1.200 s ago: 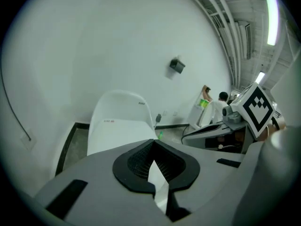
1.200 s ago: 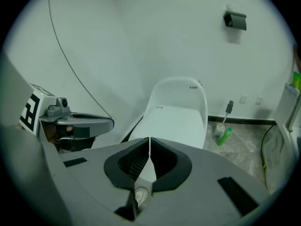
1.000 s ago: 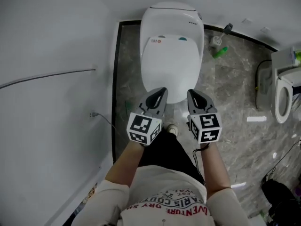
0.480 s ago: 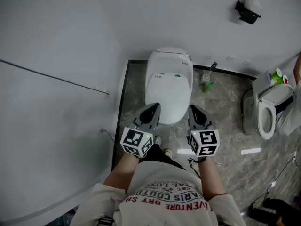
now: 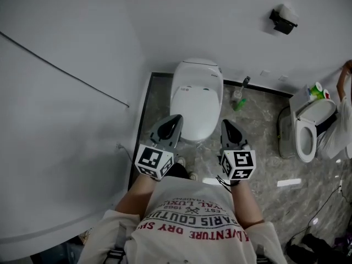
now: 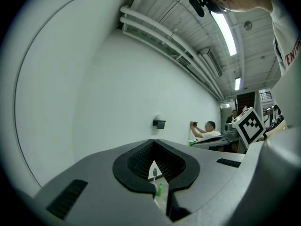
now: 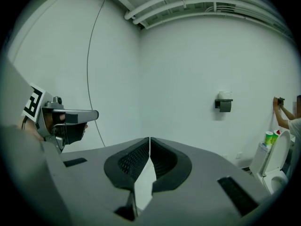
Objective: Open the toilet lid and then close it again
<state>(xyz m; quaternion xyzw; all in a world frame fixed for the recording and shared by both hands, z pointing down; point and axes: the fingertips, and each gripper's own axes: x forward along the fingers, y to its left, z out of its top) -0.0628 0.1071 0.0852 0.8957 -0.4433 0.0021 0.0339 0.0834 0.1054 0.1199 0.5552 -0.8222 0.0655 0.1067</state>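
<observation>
Rising well above closed glossy white oval toilet lid: grey left gripper, grey right gripper, jaws together, empty; seemingly job done.

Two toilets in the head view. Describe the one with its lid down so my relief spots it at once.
Find the grey stone floor below the white back wall. The toilet sits at that floor's left end, against the wall, a green bottle just to its right. Its lid lies shut; the other toilet, far right, has its lid up.
</observation>
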